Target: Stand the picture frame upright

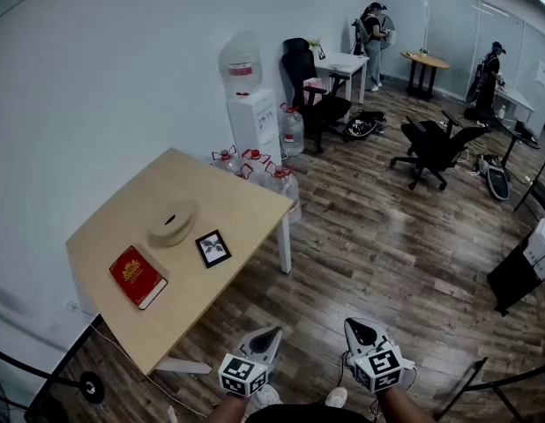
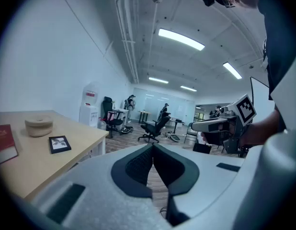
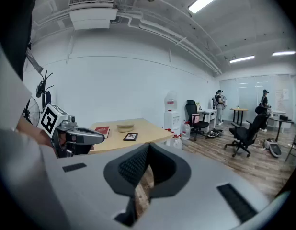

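The small black picture frame point(image 1: 213, 248) lies flat on the light wooden table point(image 1: 228, 196), near its right side. It also shows lying flat in the left gripper view point(image 2: 59, 143) and in the right gripper view point(image 3: 130, 137). My left gripper point(image 1: 274, 331) and right gripper point(image 1: 352, 325) hang side by side over the wooden floor, well short of the table and to the right of its near corner. Both have their jaws together with nothing between them, as seen along the left gripper point(image 2: 152, 146) and the right gripper point(image 3: 148, 147).
A red book point(image 1: 138, 277) and a round wooden dish point(image 1: 173, 223) lie left of the frame. Behind the table stand a water dispenser point(image 1: 253, 117) and several water jugs point(image 1: 255, 167). Office chairs point(image 1: 431, 148), desks and people stand farther back.
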Motion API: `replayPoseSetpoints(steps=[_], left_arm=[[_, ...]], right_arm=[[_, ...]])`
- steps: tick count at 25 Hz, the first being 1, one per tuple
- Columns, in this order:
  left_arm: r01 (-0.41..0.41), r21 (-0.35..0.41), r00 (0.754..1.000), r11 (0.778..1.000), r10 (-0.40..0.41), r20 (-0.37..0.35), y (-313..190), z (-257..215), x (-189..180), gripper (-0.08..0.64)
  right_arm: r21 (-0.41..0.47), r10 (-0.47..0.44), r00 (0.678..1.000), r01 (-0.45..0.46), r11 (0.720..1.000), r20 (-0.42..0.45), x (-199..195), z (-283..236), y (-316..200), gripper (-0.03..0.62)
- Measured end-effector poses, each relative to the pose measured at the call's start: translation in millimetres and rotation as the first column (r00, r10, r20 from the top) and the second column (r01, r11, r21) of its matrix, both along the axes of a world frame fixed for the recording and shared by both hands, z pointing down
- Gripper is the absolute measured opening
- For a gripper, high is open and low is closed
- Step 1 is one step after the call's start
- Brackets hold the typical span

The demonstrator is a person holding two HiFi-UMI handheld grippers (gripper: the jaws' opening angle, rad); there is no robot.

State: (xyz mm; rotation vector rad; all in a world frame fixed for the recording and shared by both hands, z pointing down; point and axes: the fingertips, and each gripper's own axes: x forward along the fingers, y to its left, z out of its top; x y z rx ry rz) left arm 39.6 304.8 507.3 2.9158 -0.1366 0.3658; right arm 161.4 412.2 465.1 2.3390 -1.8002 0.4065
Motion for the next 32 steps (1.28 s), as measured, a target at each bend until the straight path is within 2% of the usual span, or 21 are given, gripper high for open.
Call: replayPoseSetpoints(steps=[11, 16, 19, 25, 28, 32], left_arm=[[-0.008, 0.006, 1.000, 1.000, 0.008, 0.020, -4.9, 7.3, -20.0, 0.003], [-0.004, 0.011, 1.000, 1.000, 0.004, 0.010, -18.6, 5.5, -34.3, 0.003], [0.002, 0.034, 1.000, 0.999, -0.002, 0.018, -35.3, 6.9, -55.8, 0.003], [0.032, 0.099, 0.999, 0.995, -0.036, 0.032, -91.6, 1.6, -99.9, 0.003], [0.052, 0.110, 0.998, 0.993, -0.054, 0.015, -118.7, -4.6, -110.3, 0.003], [0.088, 0.091, 0.996, 0.992, -0.088, 0.003, -137.7, -6.1, -108.0, 0.003]], right_arm=[[0.004, -0.024, 1.000, 0.024, 1.000, -0.016, -14.0, 4.4, -10.8, 0.009], [0.022, 0.001, 0.999, -0.002, 1.000, 0.045, -17.6, 10.9, -25.1, 0.009], [0.022, 0.024, 0.998, -0.026, 0.999, 0.062, -23.1, 17.2, -40.1, 0.009], [0.045, 0.048, 0.998, -0.050, 0.998, 0.043, -36.9, 7.8, -88.3, 0.009], [0.064, 0.038, 0.999, -0.039, 0.997, 0.015, -32.7, -6.3, -111.3, 0.009], [0.080, -0.001, 1.000, -0.001, 0.997, 0.023, -28.1, -15.7, -134.4, 0.009]])
